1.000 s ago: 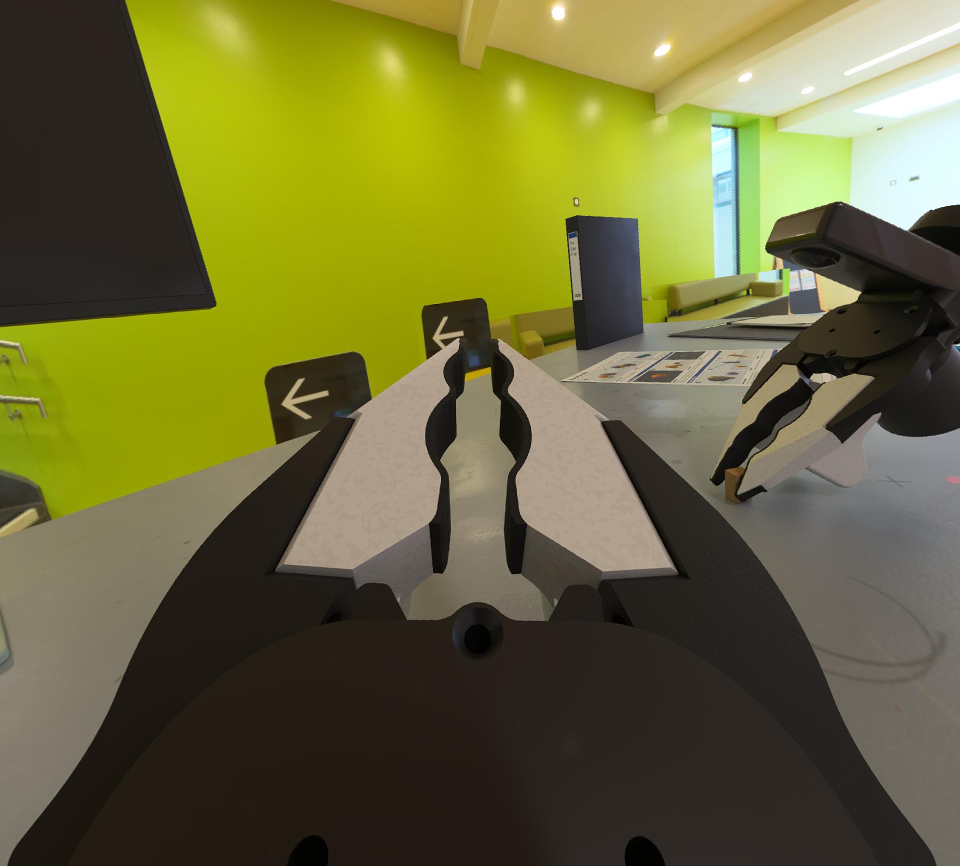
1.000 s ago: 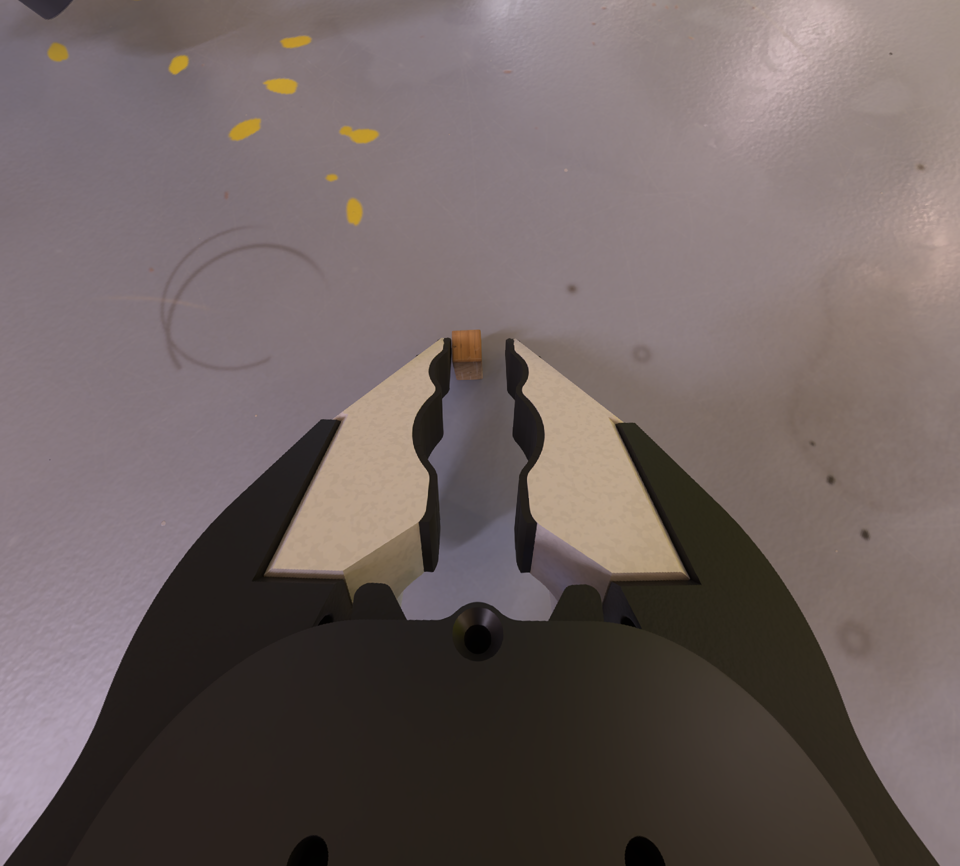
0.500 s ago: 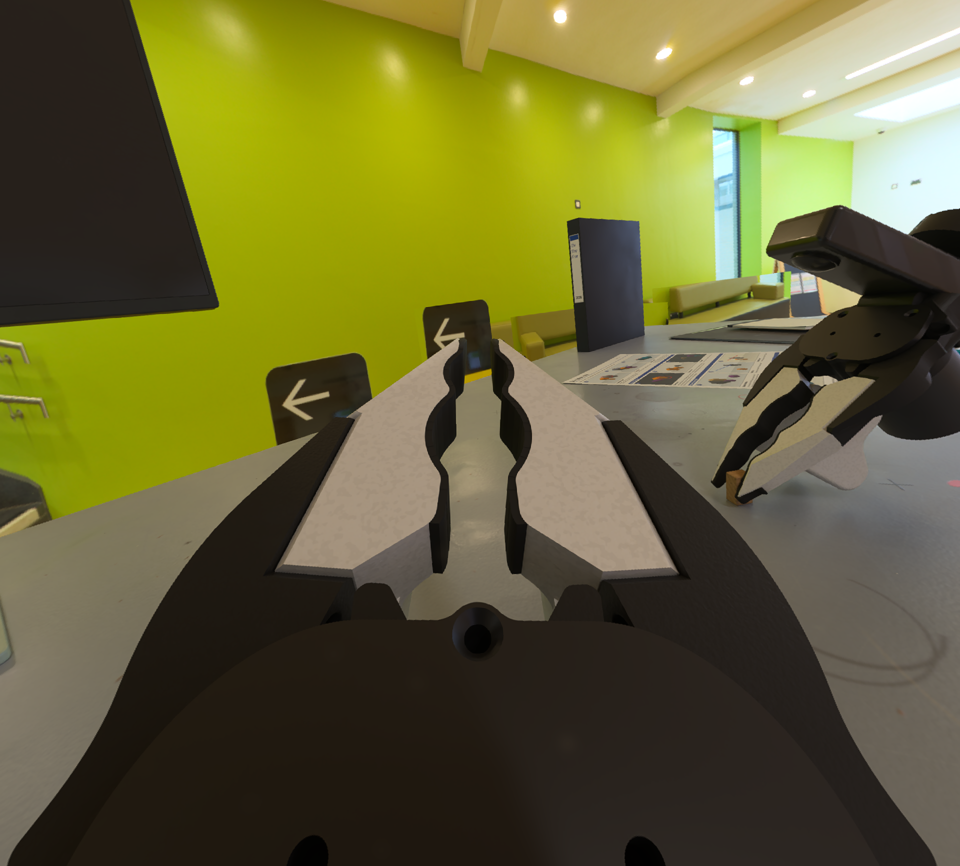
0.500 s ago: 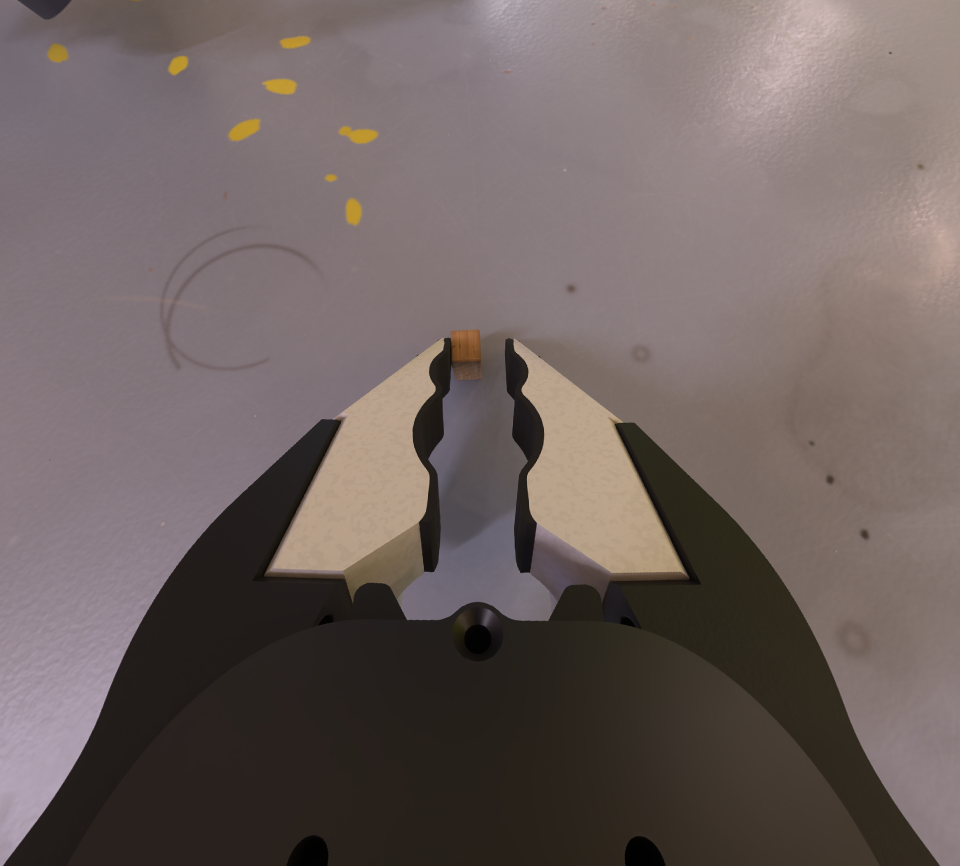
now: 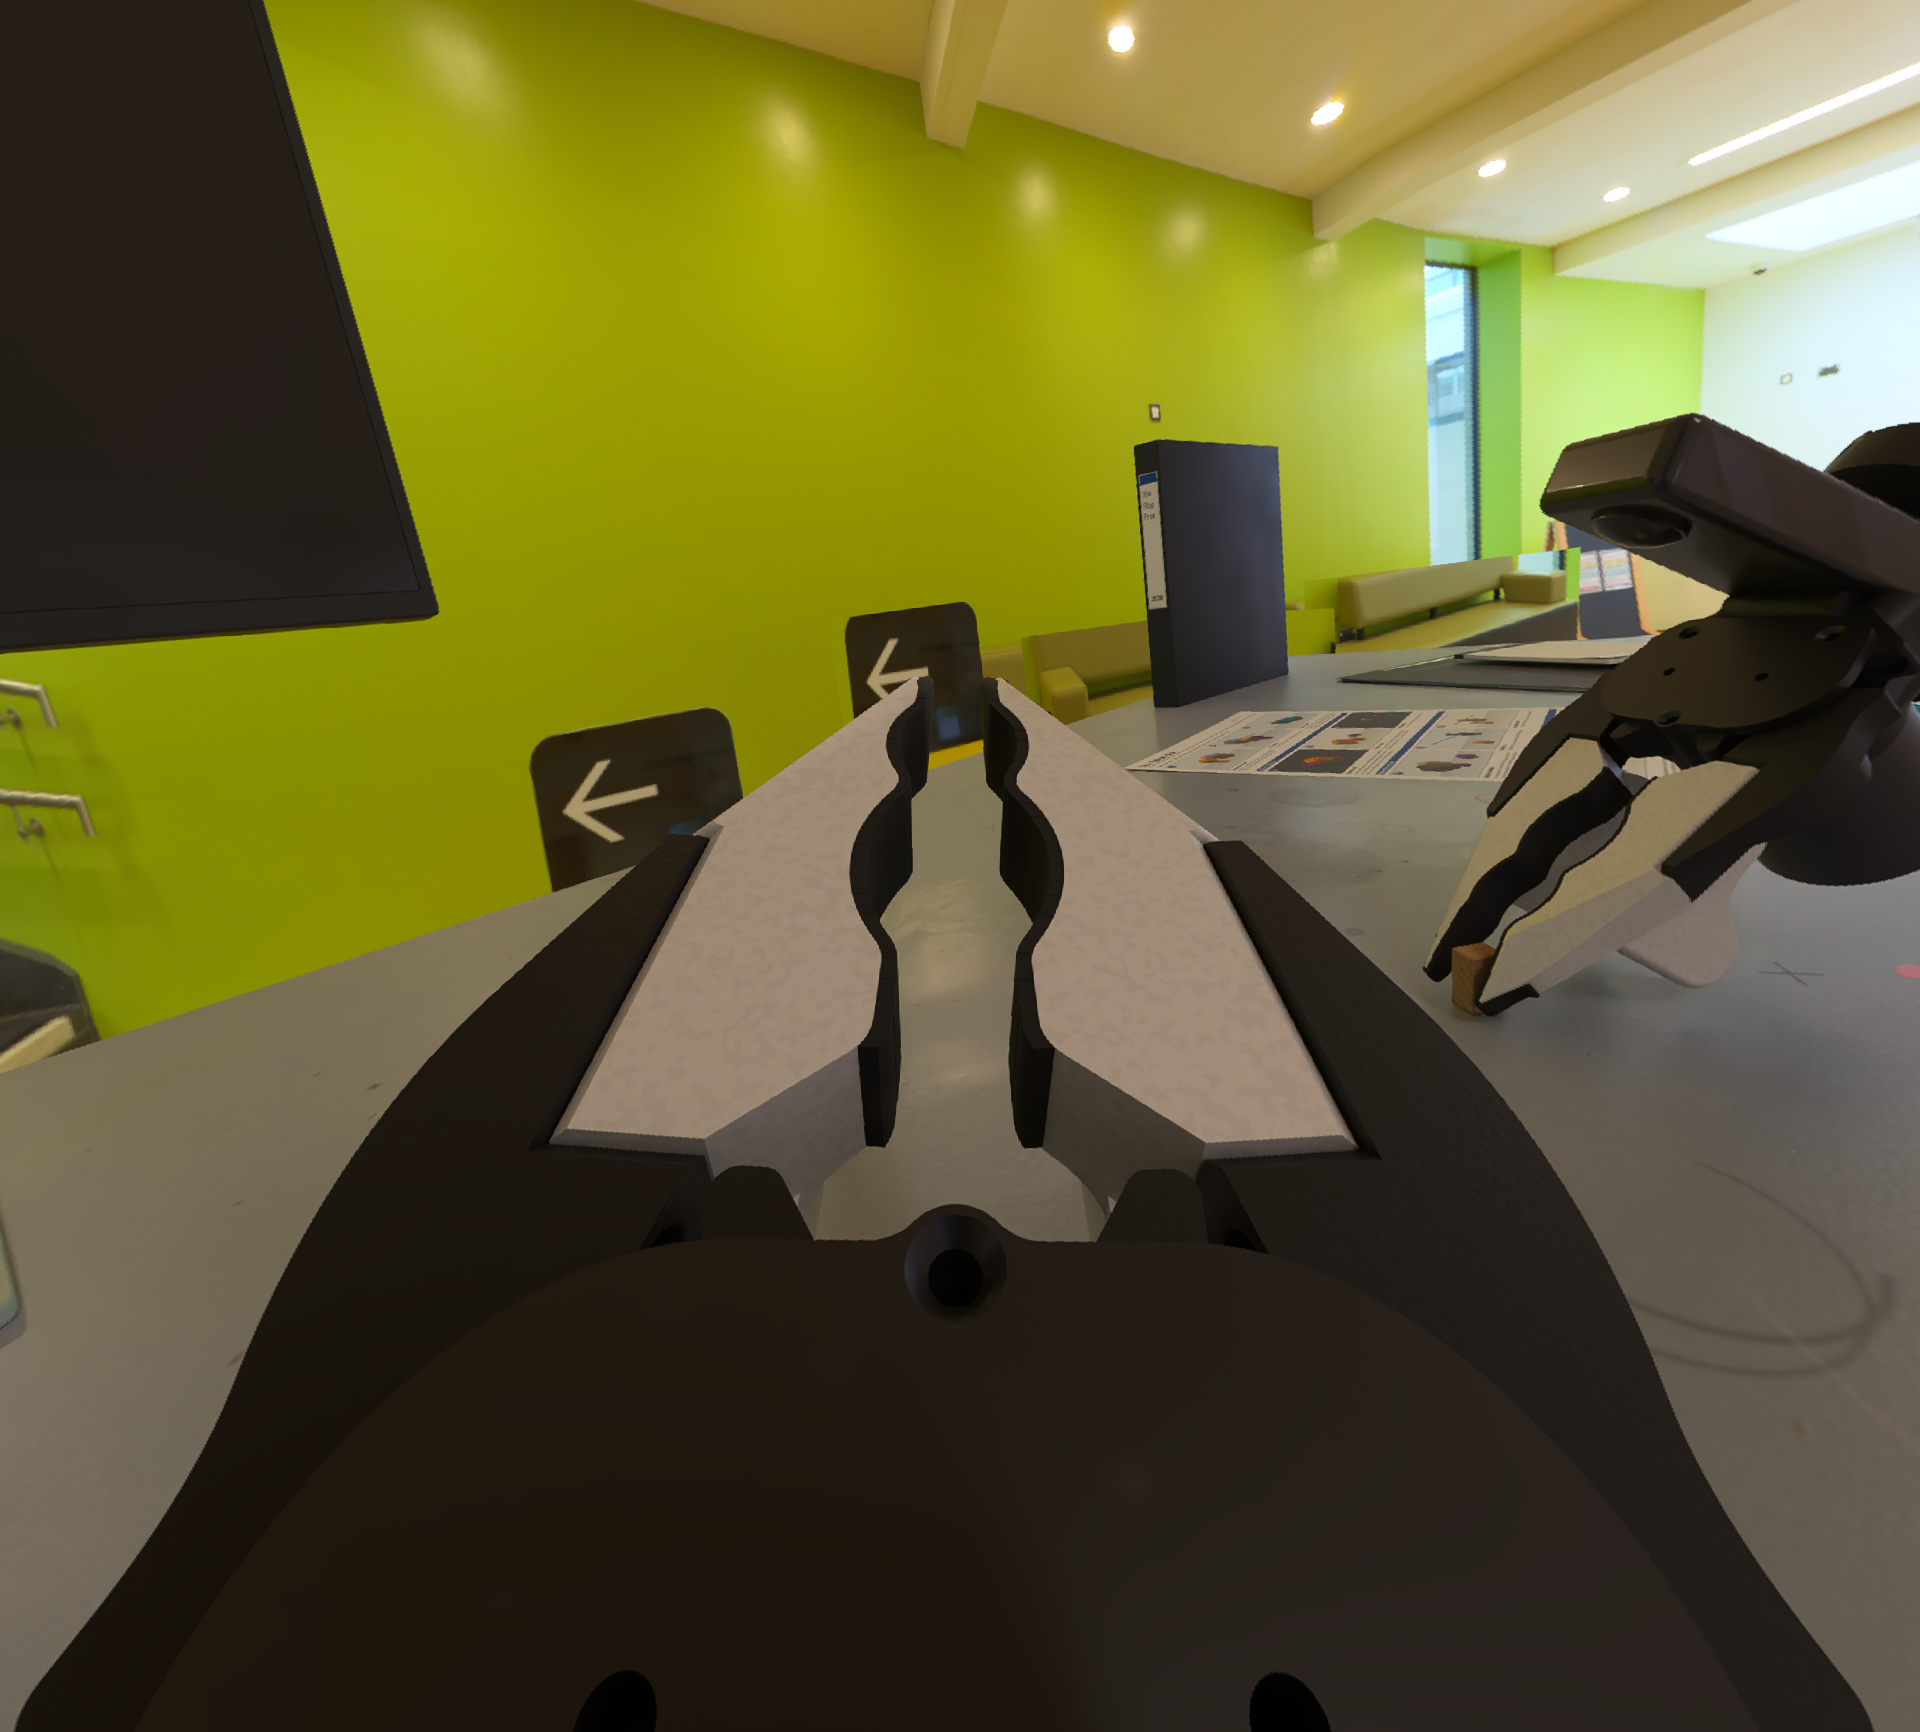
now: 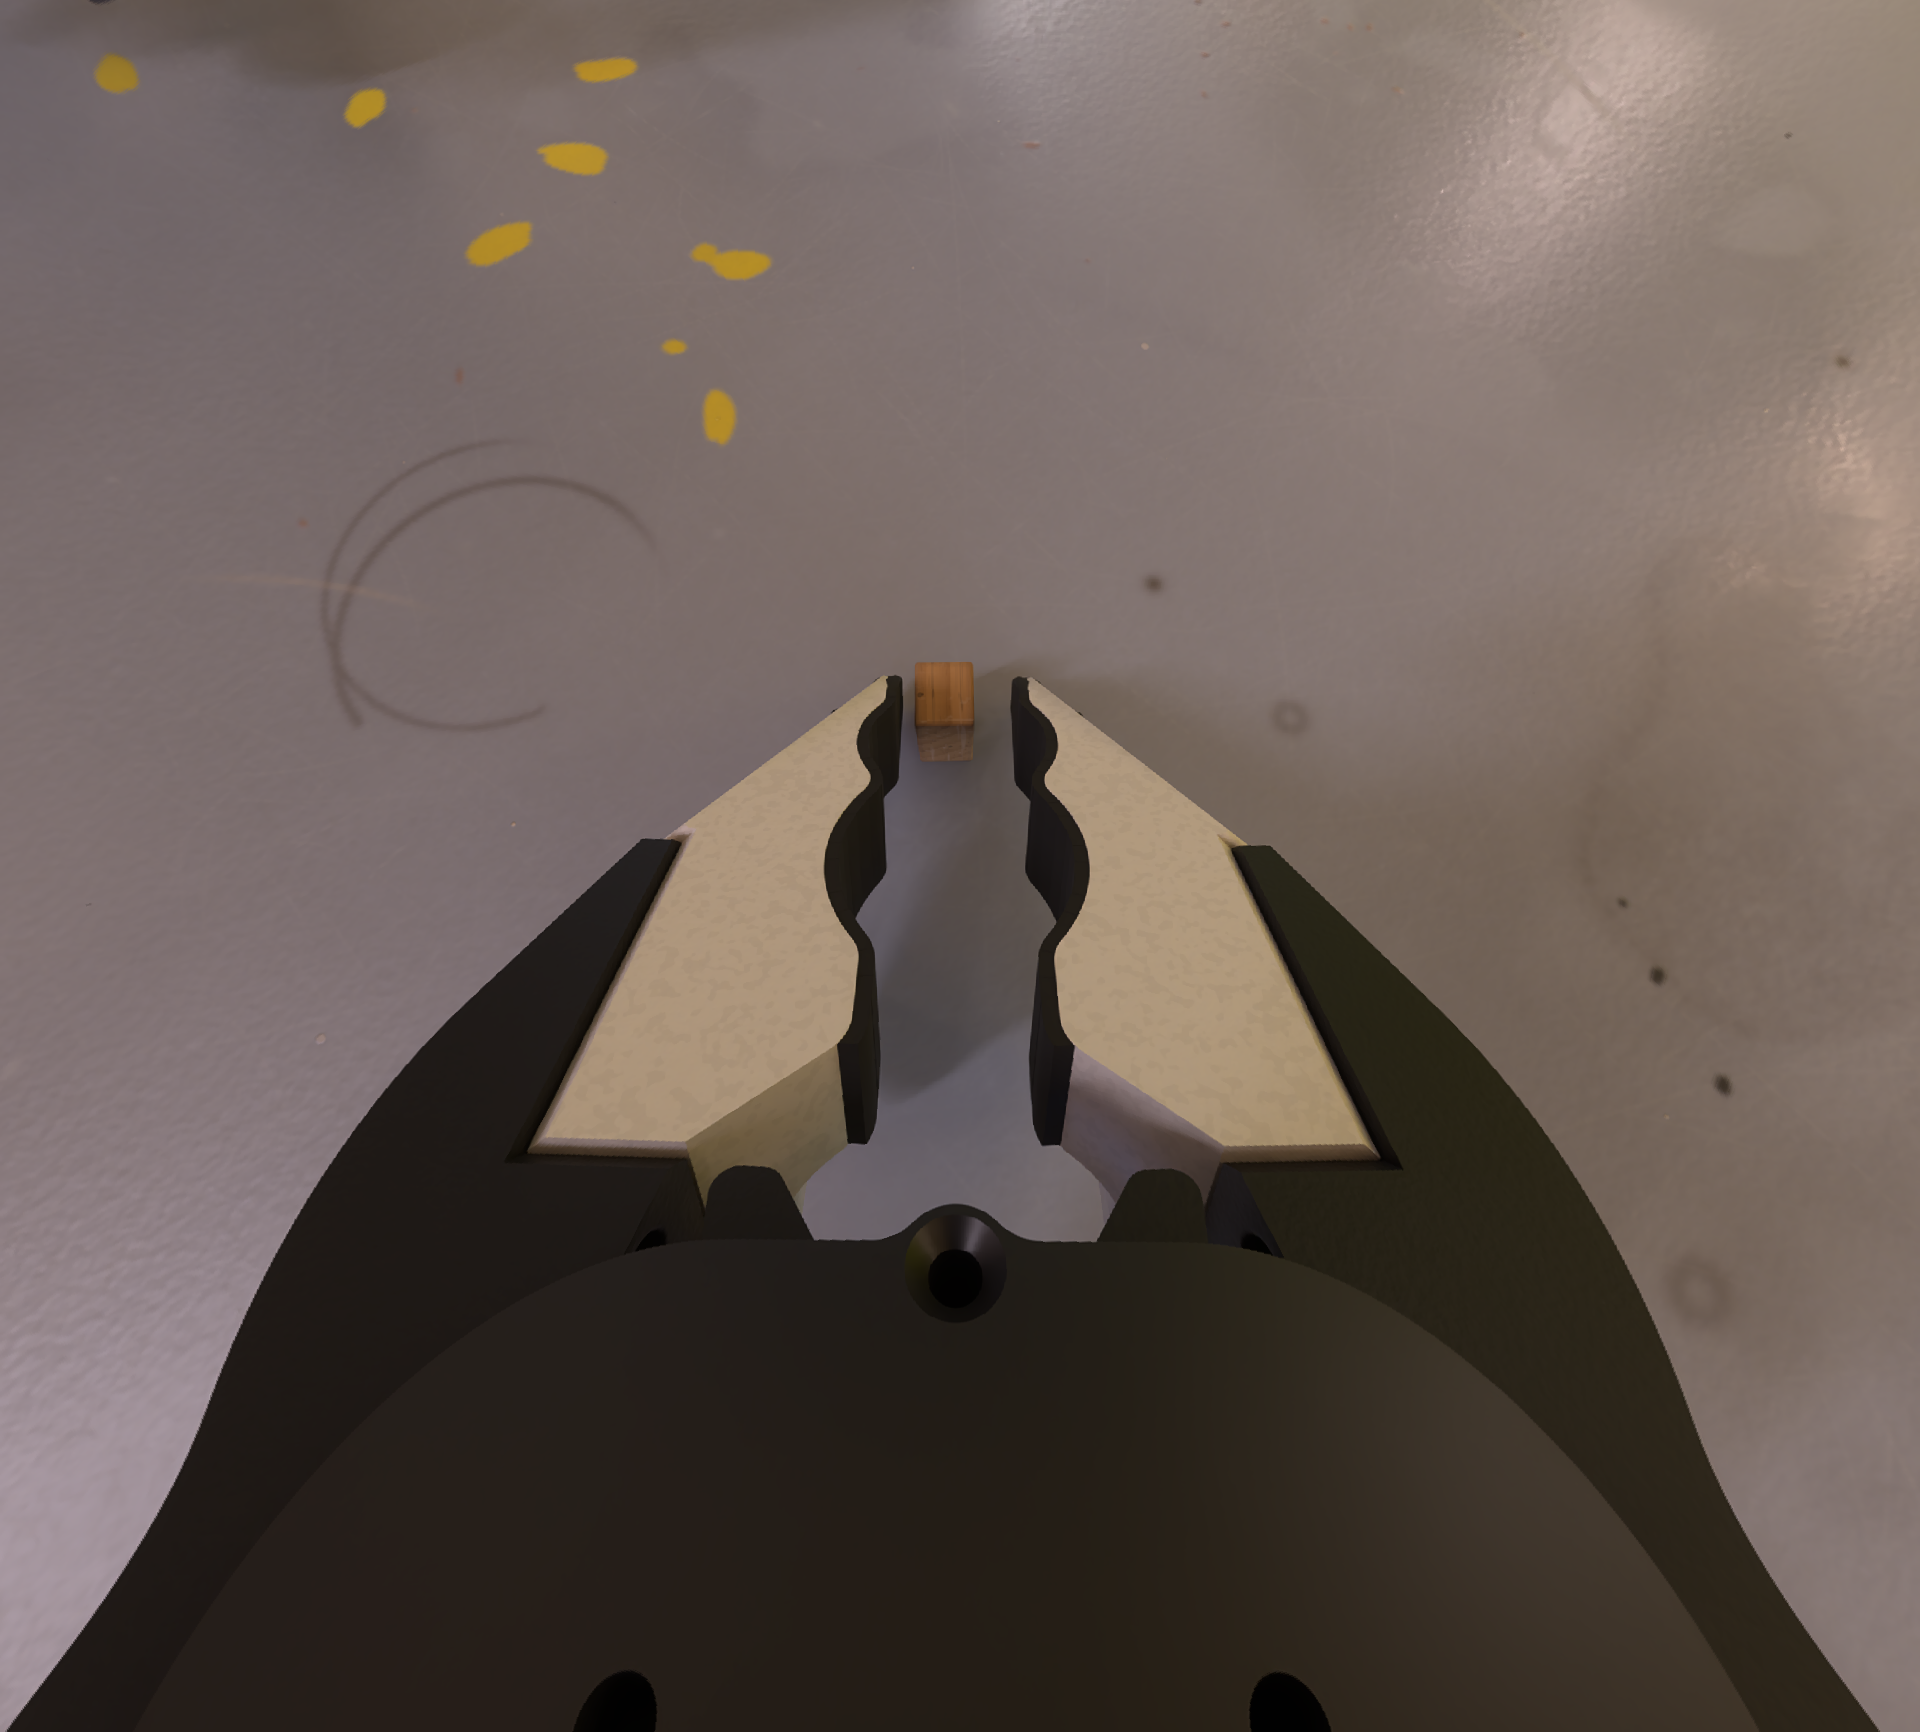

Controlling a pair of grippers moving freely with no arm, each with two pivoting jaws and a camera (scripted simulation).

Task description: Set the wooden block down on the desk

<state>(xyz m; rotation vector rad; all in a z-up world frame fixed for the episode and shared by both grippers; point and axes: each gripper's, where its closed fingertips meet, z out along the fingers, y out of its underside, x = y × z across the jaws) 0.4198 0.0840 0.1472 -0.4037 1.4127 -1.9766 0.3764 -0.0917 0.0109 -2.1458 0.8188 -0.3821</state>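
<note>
Far left: big black slanted panel [image 5: 156, 228] against the lime-green wall [image 5: 727, 332]. Left black two-finger gripper [image 5: 951, 716] up over the grey desk [image 5: 1558, 1163], jaws apart, nothing between them. Further back, dark upright binder [image 5: 1216, 570] beside a printed sheet [image 5: 1340, 742]. On the right, right black gripper [image 6: 954, 695] tilted down, jaws spread. Small square wooden block [image 6: 943, 693] sits on the desk between the tips, clear gap on the right; left side close, can't tell if touching.
</note>
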